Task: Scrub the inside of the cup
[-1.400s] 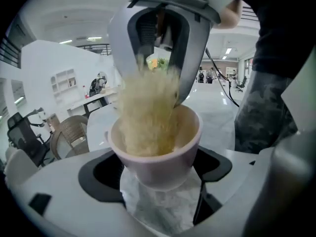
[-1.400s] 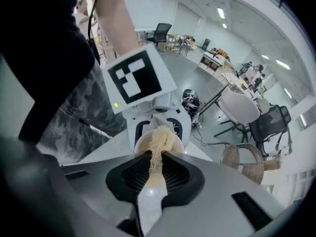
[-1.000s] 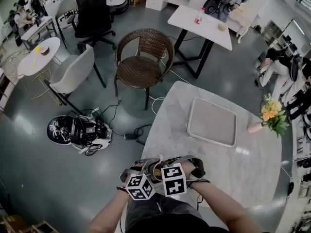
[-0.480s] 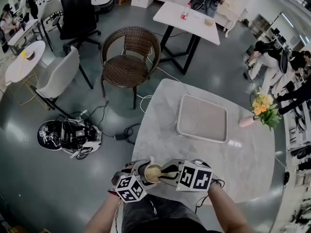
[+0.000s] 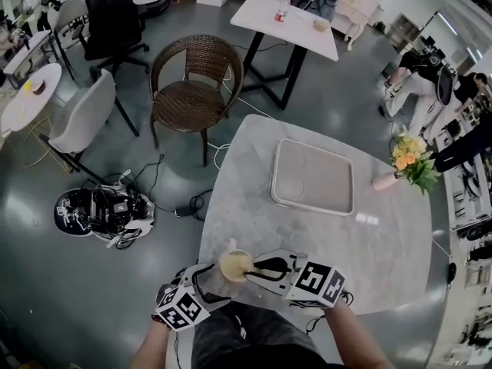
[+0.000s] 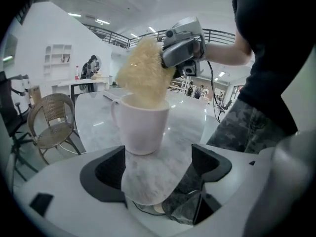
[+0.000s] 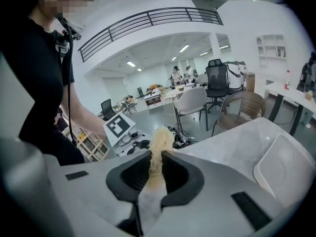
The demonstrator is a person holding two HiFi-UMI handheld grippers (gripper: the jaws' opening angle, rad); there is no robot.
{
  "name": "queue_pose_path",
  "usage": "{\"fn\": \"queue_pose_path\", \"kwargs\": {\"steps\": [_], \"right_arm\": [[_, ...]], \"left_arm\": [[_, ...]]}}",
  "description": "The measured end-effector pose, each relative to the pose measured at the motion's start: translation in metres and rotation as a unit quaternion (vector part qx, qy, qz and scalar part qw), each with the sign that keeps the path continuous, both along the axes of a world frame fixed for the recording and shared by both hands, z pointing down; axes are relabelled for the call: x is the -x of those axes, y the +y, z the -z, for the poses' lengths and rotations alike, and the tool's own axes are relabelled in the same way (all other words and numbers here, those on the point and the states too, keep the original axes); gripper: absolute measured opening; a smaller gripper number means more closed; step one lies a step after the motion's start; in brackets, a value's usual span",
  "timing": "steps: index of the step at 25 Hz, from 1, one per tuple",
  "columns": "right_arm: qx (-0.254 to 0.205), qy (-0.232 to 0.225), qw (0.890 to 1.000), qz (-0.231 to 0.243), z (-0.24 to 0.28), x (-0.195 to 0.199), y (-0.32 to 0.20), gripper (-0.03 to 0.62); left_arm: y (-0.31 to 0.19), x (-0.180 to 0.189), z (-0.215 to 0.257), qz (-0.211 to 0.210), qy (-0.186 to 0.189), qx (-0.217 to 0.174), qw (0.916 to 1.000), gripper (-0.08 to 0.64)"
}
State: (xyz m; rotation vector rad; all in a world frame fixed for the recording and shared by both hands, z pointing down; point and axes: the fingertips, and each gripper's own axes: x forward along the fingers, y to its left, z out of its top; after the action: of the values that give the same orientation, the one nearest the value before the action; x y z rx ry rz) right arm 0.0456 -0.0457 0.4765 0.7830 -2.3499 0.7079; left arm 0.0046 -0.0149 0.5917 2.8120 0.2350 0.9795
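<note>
A white cup [image 5: 224,268] stands upright on the marble table [image 5: 384,244], close to its near left edge. A straw-coloured scrubber [image 6: 143,78] sticks down into the cup's mouth [image 6: 144,126]. My right gripper [image 5: 263,268] is shut on the scrubber [image 7: 159,141] and reaches toward the cup from the right. My left gripper [image 5: 204,281] sits just left of and nearer than the cup. Its jaws are open and empty [image 6: 158,167], with the cup a short way beyond their tips. The cup's inside is hidden by the scrubber.
A pale square tray [image 5: 314,177] lies further back on the table, and a vase of flowers [image 5: 403,167] stands at the right edge. Off the table's left are a wicker chair [image 5: 192,91], a grey chair [image 5: 81,118] and cabled gear on the floor [image 5: 100,210].
My left gripper has drawn back from the cup toward the near left and now stands open. The cup rests on the table. My right gripper has shifted right, still with the scrubber in the cup.
</note>
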Motion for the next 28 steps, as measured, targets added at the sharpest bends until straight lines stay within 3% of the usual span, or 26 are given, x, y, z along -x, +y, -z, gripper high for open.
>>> {"fn": "queue_pose_path", "kwargs": {"steps": [2,3,5,6,12,20,28], "right_arm": [[-0.011,-0.006,1.000,0.000,0.007,0.001,-0.001,0.060],[-0.018,-0.008,1.000,0.002,0.011,0.002,-0.001,0.060],[-0.031,-0.011,0.999,0.005,0.019,0.003,0.000,0.060],[-0.036,-0.013,0.999,0.007,0.023,0.003,0.002,0.060],[-0.049,-0.034,0.998,0.011,0.036,-0.003,0.044,0.060],[-0.019,-0.050,0.998,0.020,0.021,-0.017,0.134,0.060],[-0.033,-0.034,0.997,0.056,0.020,-0.023,0.190,0.060]], "left_arm": [[0.007,0.010,0.007,0.026,0.010,-0.002,0.9996,0.404],[0.007,0.014,0.012,0.048,0.018,-0.007,0.9986,0.318],[0.007,0.021,0.019,0.095,0.033,-0.011,0.9949,0.058],[0.011,0.023,0.020,0.108,0.036,-0.008,0.9934,0.042],[0.043,0.004,0.033,0.143,0.035,-0.032,0.9886,0.014],[0.097,-0.044,0.046,0.160,0.037,-0.041,0.9856,0.014],[0.151,-0.043,0.041,0.176,0.010,-0.044,0.9833,0.014]]}}
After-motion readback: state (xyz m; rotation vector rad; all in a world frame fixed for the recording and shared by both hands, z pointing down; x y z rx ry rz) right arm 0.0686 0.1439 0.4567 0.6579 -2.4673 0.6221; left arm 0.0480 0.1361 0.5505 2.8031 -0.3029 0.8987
